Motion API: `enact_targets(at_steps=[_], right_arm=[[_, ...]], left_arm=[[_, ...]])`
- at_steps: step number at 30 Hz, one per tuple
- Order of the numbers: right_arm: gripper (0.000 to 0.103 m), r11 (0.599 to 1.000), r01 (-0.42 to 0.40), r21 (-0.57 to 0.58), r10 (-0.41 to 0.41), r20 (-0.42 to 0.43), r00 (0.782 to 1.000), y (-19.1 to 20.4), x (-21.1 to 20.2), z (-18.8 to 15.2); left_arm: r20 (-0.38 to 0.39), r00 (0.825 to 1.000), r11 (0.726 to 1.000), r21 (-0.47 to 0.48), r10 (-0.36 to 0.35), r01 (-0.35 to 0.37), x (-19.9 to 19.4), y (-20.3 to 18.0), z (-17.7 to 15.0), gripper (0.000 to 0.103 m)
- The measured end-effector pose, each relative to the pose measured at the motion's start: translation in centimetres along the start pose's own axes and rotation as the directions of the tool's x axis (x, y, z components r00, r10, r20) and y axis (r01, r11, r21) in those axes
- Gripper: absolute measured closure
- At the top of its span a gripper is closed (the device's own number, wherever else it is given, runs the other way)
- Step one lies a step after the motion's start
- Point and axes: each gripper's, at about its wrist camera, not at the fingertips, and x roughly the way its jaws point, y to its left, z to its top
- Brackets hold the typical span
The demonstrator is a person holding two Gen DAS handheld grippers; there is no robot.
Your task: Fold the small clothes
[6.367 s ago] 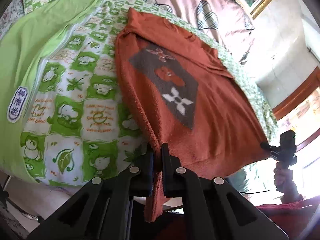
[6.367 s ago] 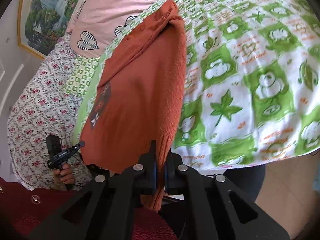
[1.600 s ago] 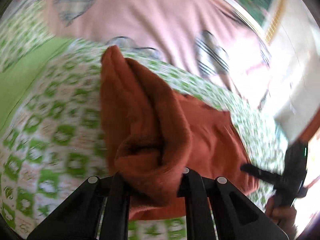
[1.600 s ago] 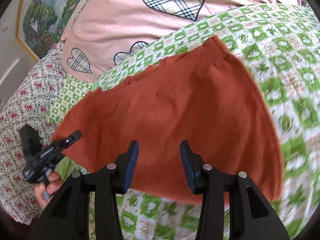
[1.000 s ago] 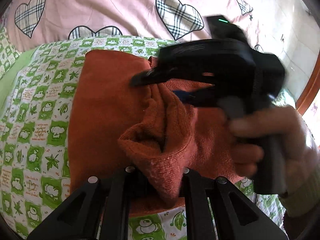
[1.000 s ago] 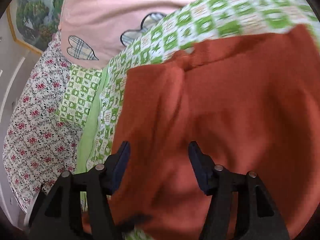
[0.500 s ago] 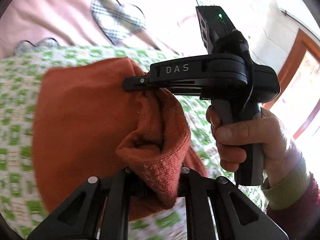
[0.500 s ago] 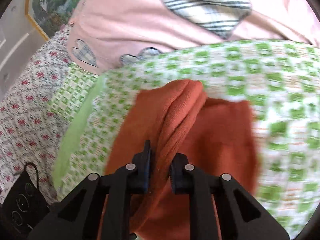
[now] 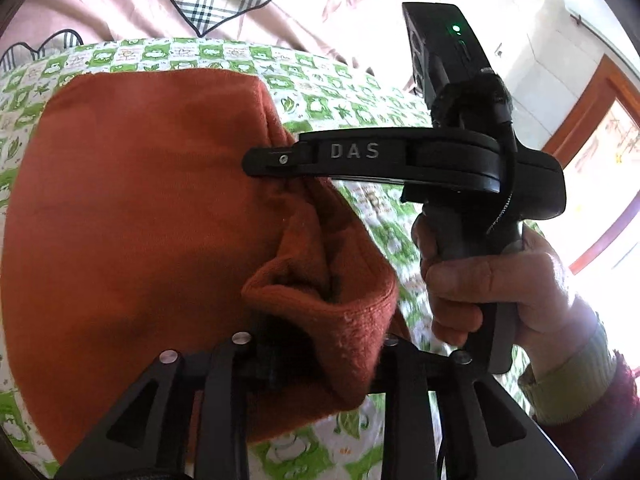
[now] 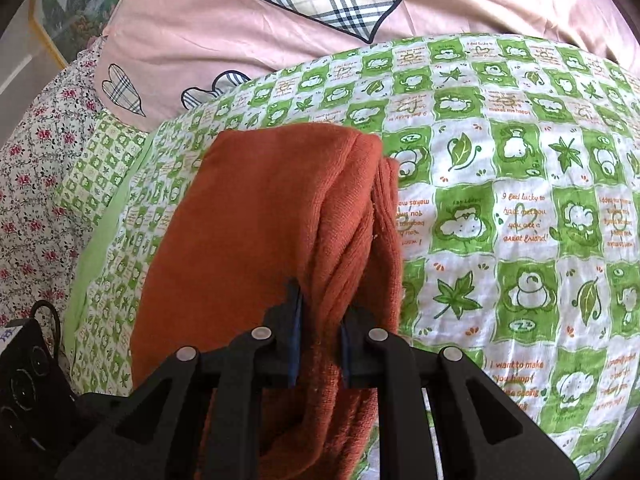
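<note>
A rust-orange knitted top (image 9: 132, 216) lies folded on a green-and-white patterned blanket (image 9: 320, 96). My left gripper (image 9: 316, 348) is shut on a bunched thick edge of the top at its near right side. My right gripper (image 10: 320, 336) is shut on a thick fold of the same top (image 10: 280, 216) along its right edge. In the left wrist view the right gripper (image 9: 268, 160) reaches in from the right, held by a hand, and pinches the top's far right edge.
A pink quilt with plaid hearts (image 10: 280, 28) lies behind the blanket (image 10: 520, 208). A floral pillow (image 10: 28, 184) sits at the left. A wooden door frame (image 9: 592, 100) stands at the far right.
The right gripper has closed on the top's right edge after being open a second ago. Both grippers now hold the folded top close together; the left grip is unchanged.
</note>
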Motion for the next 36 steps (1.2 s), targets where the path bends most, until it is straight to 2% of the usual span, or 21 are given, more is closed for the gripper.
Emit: enact_targets(at_steps=[2,6,7,9,10,12,13,14,15,17,20,22,24,25,28,29,30,33,36], right_arm=[[0.081,0.999,0.036,-0.013,-0.036,0.009,0.999,0.1,-0.6,-0.4],[0.081,0.994,0.104,-0.023,-0.103,0.037,0.994,0.5,-2.4,-1.4],[0.081,0.991,0.133,-0.024,-0.132,0.036,0.991,0.6,-2.7,-1.6],[0.081,0.979,0.201,-0.022,-0.2,0.029,0.979,0.8,-3.3,-2.1],[0.078,0.978,0.209,-0.003,-0.208,0.026,0.978,0.6,-3.7,-2.3],[0.053,0.987,0.147,0.064,-0.15,0.034,0.988,0.3,-4.5,-2.8],[0.032,0.991,0.085,0.107,-0.092,0.057,0.994,0.1,-5.0,-3.0],[0.021,0.991,0.047,0.125,-0.056,0.071,0.996,0.1,-5.1,-3.1],[0.02,0.99,0.006,0.144,-0.018,0.081,0.997,0.0,-5.1,-3.1],[0.02,0.988,0.001,0.152,-0.01,0.059,0.998,0.2,-4.1,-3.0],[0.02,0.989,0.049,0.137,-0.051,0.017,0.999,0.4,-2.2,-2.7],[0.02,0.988,0.033,0.148,-0.031,-0.015,0.999,0.0,-0.9,-2.6],[0.02,0.987,0.016,0.157,-0.01,-0.039,0.999,-0.3,-0.1,-2.8],[0.023,0.987,-0.001,0.162,0.008,-0.042,0.999,-0.3,0.3,-2.9],[0.052,0.982,-0.047,0.182,0.059,-0.061,0.996,-0.5,1.1,-3.3],[0.061,0.979,-0.06,0.194,0.074,-0.063,0.995,-0.4,1.2,-3.6],[0.064,0.977,-0.07,0.201,0.084,-0.062,0.995,-0.3,1.3,-3.6],[0.074,0.984,-0.044,0.174,0.052,-0.041,0.998,1.2,0.7,-3.7],[0.078,0.981,-0.1,0.165,0.1,0.011,0.995,3.5,-0.6,-3.9]], left_arm=[[-0.014,0.999,0.999,-0.008,-0.033,0.033,-1.1,0.5,-0.4,0.061],[-0.007,0.999,0.999,-0.007,-0.046,0.046,-4.5,1.6,-2.0,0.048],[0.0,0.999,0.999,-0.01,-0.04,0.04,-5.6,2.2,-2.4,0.046],[0.021,1.0,1.0,-0.022,0.003,-0.003,-7.6,3.5,-3.0,0.033],[0.033,0.999,0.999,-0.037,0.03,-0.029,-8.7,4.5,-3.1,0.03],[0.058,0.996,0.995,-0.074,0.069,-0.064,-10.2,6.7,-3.1,0.022],[0.062,0.994,0.992,-0.099,0.085,-0.078,-10.7,8.0,-3.0,0.022],[0.062,0.994,0.988,-0.126,0.092,-0.084,-10.9,9.2,-2.8,0.022],[0.056,0.994,0.984,-0.153,0.097,-0.087,-10.6,10.5,-2.2,0.022],[0.027,0.997,0.974,-0.215,0.078,-0.07,-9.8,12.8,-1.5,0.022],[0.005,0.998,0.964,-0.259,0.063,-0.06,-8.0,15.0,-0.6,0.022],[0.001,0.998,0.954,-0.295,0.064,-0.061,-6.8,16.4,0.0,0.022],[0.002,1.0,0.947,-0.321,0.027,-0.025,-5.5,17.1,0.5,0.022],[-0.005,1.0,0.943,-0.333,0.006,-0.007,-4.8,17.5,0.8,0.022],[-0.005,1.0,0.952,-0.305,-0.012,0.01,-3.3,17.4,1.7,0.024],[-0.002,1.0,0.959,-0.285,0.0,-0.001,-2.9,17.2,2.1,0.041],[-0.003,1.0,0.963,-0.27,0.01,-0.011,-2.7,17.1,2.3,0.065],[0.039,0.999,0.968,-0.251,0.001,0.008,-4.1,16.7,2.7,0.08],[0.094,0.995,0.979,-0.202,0.015,0.004,-7.5,15.5,1.8,0.082]])
